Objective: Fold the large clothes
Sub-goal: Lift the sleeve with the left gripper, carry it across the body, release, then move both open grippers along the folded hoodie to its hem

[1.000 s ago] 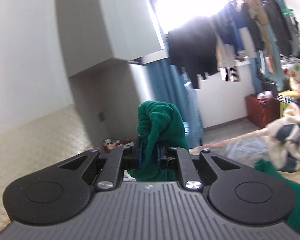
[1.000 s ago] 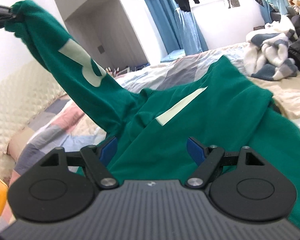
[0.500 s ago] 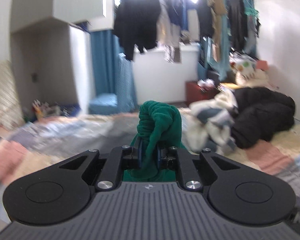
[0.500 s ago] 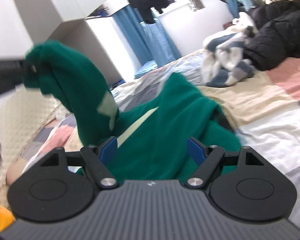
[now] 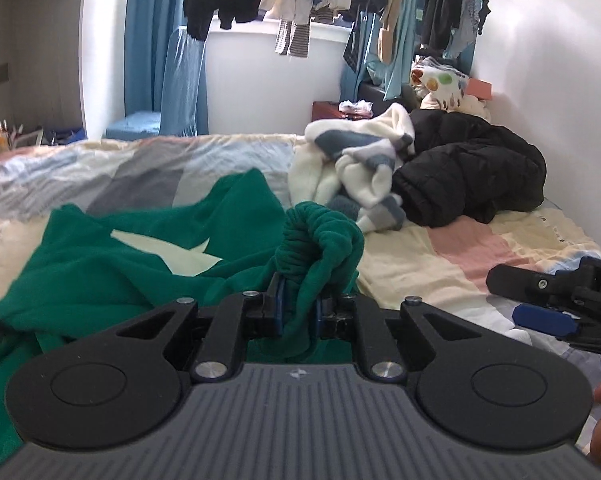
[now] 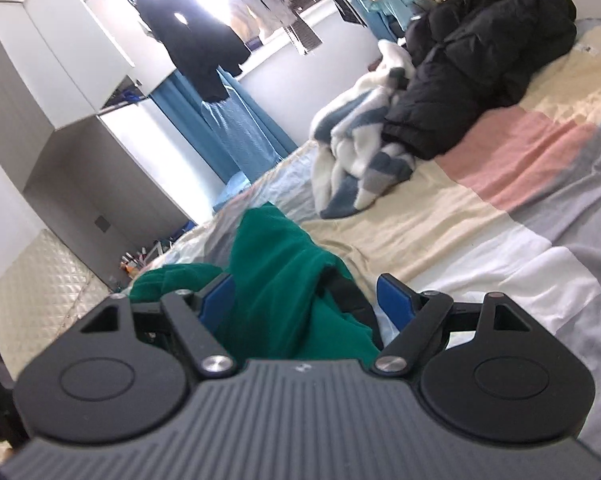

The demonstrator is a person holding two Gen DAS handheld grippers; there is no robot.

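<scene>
The left gripper (image 5: 299, 314) is clamped on the green sweater (image 5: 140, 264) cuff at centre frame. The right gripper (image 6: 306, 300) is opening, cloth loose between its pads. Lay the sleeve flat across the body before letting go.

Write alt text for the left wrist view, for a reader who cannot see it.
The left gripper is shut on a bunched cuff of a green sweatshirt that lies spread on a patchwork bed. Behind it lie a white and grey fleece and a black jacket. The right gripper shows at the right edge.
</scene>
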